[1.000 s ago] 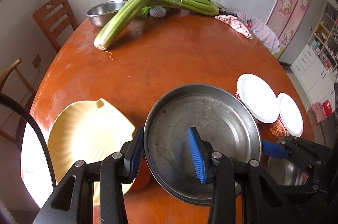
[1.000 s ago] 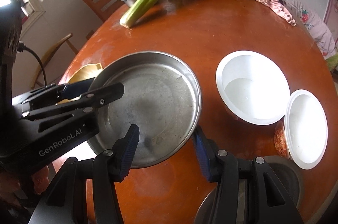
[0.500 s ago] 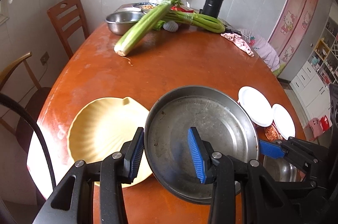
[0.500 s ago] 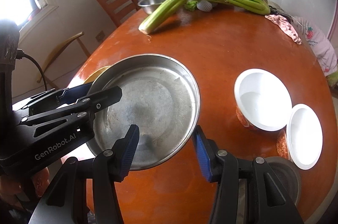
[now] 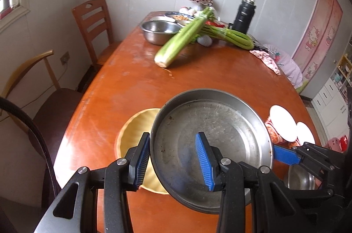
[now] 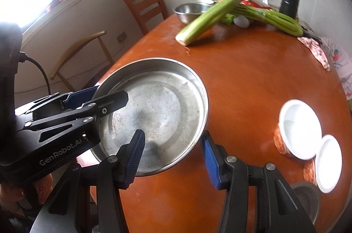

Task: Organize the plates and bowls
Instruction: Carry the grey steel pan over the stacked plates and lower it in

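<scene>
A large steel pan (image 5: 220, 131) (image 6: 158, 110) hangs tilted above the table, held at two sides. My left gripper (image 5: 173, 158) straddles its left rim, fingers wide, one pad inside and one outside. My right gripper (image 6: 173, 158) straddles its right rim the same way; how firmly either grips I cannot tell. A yellow shell-shaped plate (image 5: 134, 134) lies on the table under the pan's left edge. Two white-lined bowls (image 6: 299, 127) (image 6: 327, 162) sit at the right, with a steel bowl (image 6: 308, 197) near the front edge.
Celery bunches (image 5: 182, 39), a steel bowl (image 5: 160, 30), a black flask (image 5: 244, 15), dishes and a pink cloth (image 5: 266, 59) crowd the far end of the orange table (image 5: 209, 72). Two chairs (image 5: 92, 22) stand at the left.
Both grippers have risen with the pan, lifting it higher off the table. The yellow plate now lies farther below and is more covered by the pan.
</scene>
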The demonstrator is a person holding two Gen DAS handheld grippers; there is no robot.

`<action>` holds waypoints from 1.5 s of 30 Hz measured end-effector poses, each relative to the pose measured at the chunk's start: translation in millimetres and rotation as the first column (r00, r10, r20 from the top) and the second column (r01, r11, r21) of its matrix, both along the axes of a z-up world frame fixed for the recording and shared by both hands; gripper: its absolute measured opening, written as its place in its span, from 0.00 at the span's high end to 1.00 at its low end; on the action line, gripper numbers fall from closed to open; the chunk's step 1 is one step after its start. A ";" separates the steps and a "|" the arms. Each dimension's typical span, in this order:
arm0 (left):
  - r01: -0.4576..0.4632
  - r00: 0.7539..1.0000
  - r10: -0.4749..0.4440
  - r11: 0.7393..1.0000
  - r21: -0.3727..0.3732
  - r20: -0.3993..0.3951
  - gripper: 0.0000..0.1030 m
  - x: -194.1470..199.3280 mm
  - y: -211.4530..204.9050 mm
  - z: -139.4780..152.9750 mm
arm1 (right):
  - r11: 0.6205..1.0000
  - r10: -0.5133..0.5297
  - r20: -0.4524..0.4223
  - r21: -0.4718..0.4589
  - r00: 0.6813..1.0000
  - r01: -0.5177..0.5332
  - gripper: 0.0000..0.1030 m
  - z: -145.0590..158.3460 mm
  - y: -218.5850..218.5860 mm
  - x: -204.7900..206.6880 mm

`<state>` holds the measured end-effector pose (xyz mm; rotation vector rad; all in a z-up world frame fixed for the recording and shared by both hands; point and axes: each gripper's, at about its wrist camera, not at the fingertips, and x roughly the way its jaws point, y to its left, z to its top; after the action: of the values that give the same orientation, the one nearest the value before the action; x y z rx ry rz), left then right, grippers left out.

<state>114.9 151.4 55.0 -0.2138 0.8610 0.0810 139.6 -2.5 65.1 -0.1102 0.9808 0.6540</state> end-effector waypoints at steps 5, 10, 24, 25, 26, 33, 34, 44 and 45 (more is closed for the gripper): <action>-0.028 0.999 0.028 1.000 -0.008 -0.025 0.59 -4.3 20.3 -8.7 | 1.000 0.030 0.006 -0.004 1.000 -0.030 0.48 -1.4 23.2 -0.4; -0.039 0.997 0.038 0.999 -0.019 -0.061 0.59 -5.2 30.9 -24.3 | 0.999 0.043 -0.026 -0.014 0.999 -0.043 0.48 -15.7 35.9 0.6; -0.047 0.992 0.044 0.998 -0.028 -0.116 0.59 -1.3 40.3 -51.3 | 0.998 0.048 -0.112 -0.025 0.993 -0.051 0.48 -51.0 46.6 6.9; -0.047 0.992 0.043 0.998 -0.031 -0.115 0.59 -0.2 41.0 -52.1 | 0.998 0.047 -0.114 -0.026 0.992 -0.050 0.48 -51.9 47.9 9.6; -0.047 0.992 0.044 0.998 -0.030 -0.115 0.59 1.0 41.7 -52.3 | 0.998 0.045 -0.115 -0.031 0.992 -0.049 0.48 -52.9 48.9 10.9; -0.054 0.990 0.049 0.998 -0.039 -0.131 0.59 9.9 46.4 -59.1 | 0.998 0.043 -0.121 -0.034 0.992 -0.047 0.48 -58.2 53.1 15.0; -0.055 0.990 0.050 0.998 -0.038 -0.128 0.59 10.9 47.1 -59.6 | 0.998 0.042 -0.120 -0.034 0.992 -0.046 0.48 -58.1 53.1 14.0; -0.079 0.989 0.071 0.995 -0.055 -0.128 0.59 15.4 56.0 -65.0 | 0.999 0.042 -0.102 -0.030 0.994 -0.045 0.48 -61.9 60.1 18.2; -0.077 0.990 0.069 0.995 -0.062 -0.123 0.59 15.1 56.9 -64.8 | 0.999 0.043 -0.098 -0.030 0.994 -0.046 0.48 -61.8 60.7 18.7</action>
<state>130.1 208.3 -9.8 -0.3053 0.9774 0.1349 158.2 58.2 3.2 -0.1294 1.0854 0.6895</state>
